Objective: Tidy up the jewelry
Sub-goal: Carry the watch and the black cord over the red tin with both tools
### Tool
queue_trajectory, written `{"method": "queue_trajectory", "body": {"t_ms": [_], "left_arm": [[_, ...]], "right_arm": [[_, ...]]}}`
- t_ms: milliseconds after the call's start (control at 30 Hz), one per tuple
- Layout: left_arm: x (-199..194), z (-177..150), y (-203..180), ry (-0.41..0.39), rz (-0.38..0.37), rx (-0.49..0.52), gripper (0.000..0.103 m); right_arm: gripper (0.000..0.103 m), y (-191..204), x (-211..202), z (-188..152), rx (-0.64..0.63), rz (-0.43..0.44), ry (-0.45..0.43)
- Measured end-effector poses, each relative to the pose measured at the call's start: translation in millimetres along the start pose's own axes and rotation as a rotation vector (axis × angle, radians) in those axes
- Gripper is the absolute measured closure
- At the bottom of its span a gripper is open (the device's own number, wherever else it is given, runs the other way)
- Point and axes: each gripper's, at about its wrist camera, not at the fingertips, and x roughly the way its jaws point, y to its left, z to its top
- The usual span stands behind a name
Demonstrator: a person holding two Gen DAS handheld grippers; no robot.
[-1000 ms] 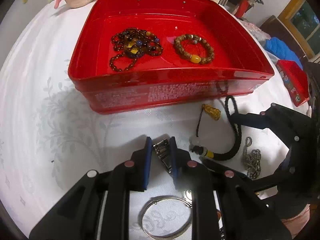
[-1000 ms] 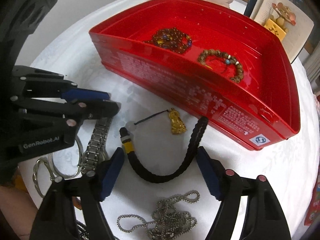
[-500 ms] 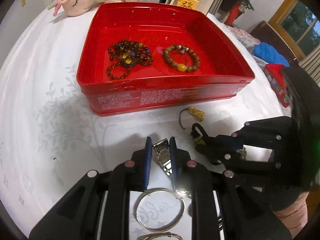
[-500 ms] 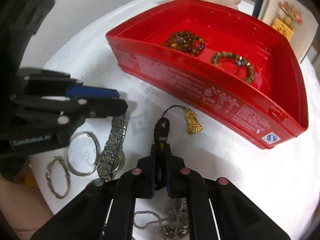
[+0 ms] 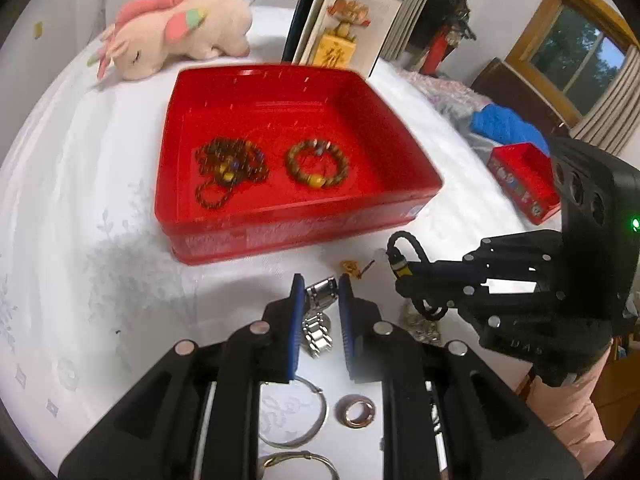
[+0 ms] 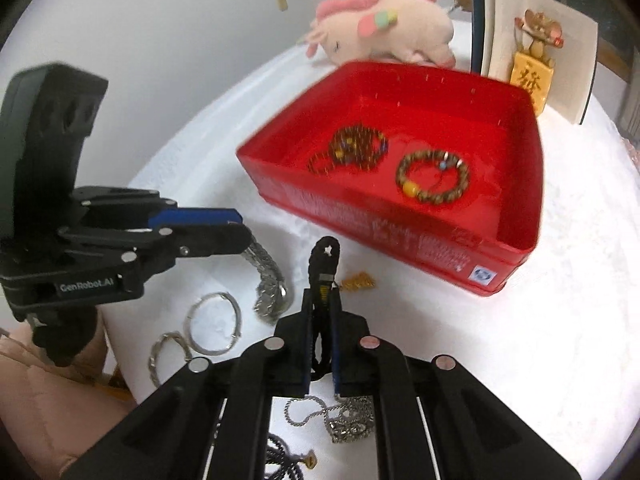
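Note:
A red tray [image 5: 208,236] [image 6: 400,224] on the white cloth holds a dark bead necklace [image 5: 230,170] [image 6: 352,148] and a brown bead bracelet [image 5: 316,164] [image 6: 432,178]. My left gripper [image 5: 320,288] [image 6: 240,226] is shut on a silver metal watch [image 5: 318,320] [image 6: 270,280], lifted above the cloth. My right gripper [image 6: 322,300] [image 5: 400,276] is shut on a black braided cord [image 6: 325,260] [image 5: 404,244] with a gold pendant [image 6: 360,280] [image 5: 352,267] hanging from it, lifted in front of the tray.
Silver bangles [image 5: 296,420] [image 6: 212,324], a ring [image 5: 355,411] and a silver chain [image 6: 344,420] lie on the cloth near me. A pink plush toy [image 5: 176,32] and a card [image 5: 344,36] stand behind the tray. A small red box [image 5: 524,184] is at right.
Both grippers have risen and pulled back from the tray, each lifting its piece. The right gripper, open around the cord a second ago, closed on it and raised it.

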Motion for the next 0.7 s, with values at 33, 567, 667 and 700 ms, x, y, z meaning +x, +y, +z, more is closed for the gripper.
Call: {"method": "queue_trajectory", "body": {"t_ms": [33, 567, 667, 700], "left_arm": [[-3.3, 0.7, -1.0, -0.011, -0.001, 0.002, 0.088], [-50.4, 19.6, -18.1, -0.138, -0.055, 0.047, 0.088], [-55.1, 26.7, -20.2, -0.149, -0.054, 0.053, 0.088], [-55.6, 30.9, -19.9, -0.151, -0.049, 0.051, 0.088]], "right_arm": [[0.096, -0.6, -5.4, 1.1, 0.001, 0.001, -0.013], [0.096, -3.4, -48.6, 26.3, 0.003, 0.024, -0.124], [0.096, -5.7, -52.9, 34.3, 0.005, 0.024, -0.136], [0.096, -6.0, -55.3, 38.0, 0.004, 0.024, -0.141]]}}
